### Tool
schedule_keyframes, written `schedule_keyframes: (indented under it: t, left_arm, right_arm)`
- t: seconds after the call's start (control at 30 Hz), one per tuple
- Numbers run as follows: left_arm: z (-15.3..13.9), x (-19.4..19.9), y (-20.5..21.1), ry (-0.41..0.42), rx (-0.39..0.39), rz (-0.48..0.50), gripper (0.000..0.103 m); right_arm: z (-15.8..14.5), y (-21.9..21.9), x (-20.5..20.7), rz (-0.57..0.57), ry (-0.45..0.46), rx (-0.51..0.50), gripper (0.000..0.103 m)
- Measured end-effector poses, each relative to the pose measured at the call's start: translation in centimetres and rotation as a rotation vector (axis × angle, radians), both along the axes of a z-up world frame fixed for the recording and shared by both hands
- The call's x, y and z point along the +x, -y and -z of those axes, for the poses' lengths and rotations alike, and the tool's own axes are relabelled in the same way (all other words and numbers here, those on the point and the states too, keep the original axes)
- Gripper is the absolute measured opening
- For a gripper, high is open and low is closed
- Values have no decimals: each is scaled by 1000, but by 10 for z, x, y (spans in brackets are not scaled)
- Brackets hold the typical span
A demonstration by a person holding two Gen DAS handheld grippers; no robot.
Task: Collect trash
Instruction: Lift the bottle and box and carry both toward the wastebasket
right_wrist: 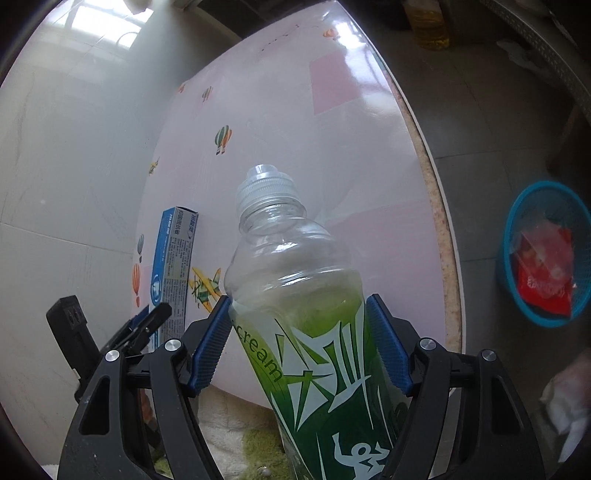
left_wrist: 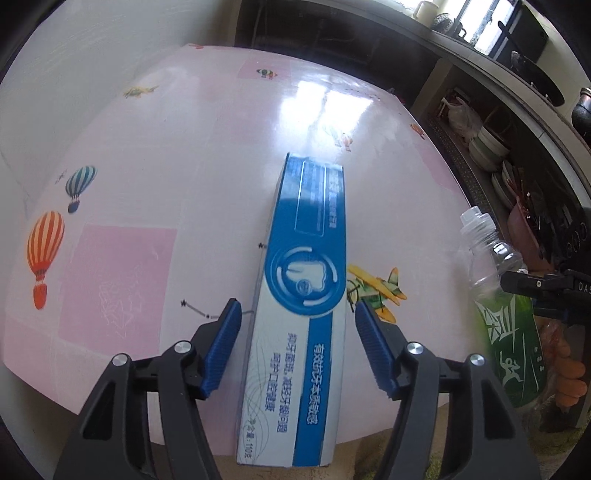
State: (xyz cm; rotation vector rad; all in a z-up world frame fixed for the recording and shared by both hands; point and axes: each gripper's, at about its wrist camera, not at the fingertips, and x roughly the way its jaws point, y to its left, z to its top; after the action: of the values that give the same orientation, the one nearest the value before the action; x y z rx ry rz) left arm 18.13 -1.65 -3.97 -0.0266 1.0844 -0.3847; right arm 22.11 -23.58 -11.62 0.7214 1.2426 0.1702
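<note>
The left claw [left_wrist: 297, 314] stands wide around the long blue-and-white cardboard toothpaste box [left_wrist: 301, 295], pads clear of it, on the pink patterned tabletop [left_wrist: 147, 155]. Just right, the right claw [right_wrist: 297, 314] holds the clear green-labelled plastic bottle [right_wrist: 295, 295]. A blue mesh basket [right_wrist: 517, 236] sits far right on the floor.

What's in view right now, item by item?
box: 1, blue and white, between the left gripper's fingers, near end past the table edge, pads not touching
bottle: 1, clear with green label, capped, between the right gripper's pads
table: 1, pink cover with balloon and plane prints
basket: 1, blue, on the floor right of the table, red wrapper inside
jug: 1, yellowish, on the floor beyond the table
bowls: a stack, white, on a shelf at right
left gripper: 1, black with blue pads, open
right gripper: 1, black with blue pads, on the bottle
</note>
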Motion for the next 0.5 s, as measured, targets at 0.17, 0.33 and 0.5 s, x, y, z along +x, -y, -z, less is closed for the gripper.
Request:
schedule_keyframes:
  t: [0.17,0.33,0.5]
  left_arm:
    - [1,21,18,68,111,37,63]
    - [11,30,28,70,186,69,63]
    - [14,28,29,79,211,76,63]
  right_arm:
    - [-15,-3,4,-24,6,-85,72]
    - [-28,1,-16,-44,18,-157,74]
    - [-30,0,-17,-51,13,-183,74]
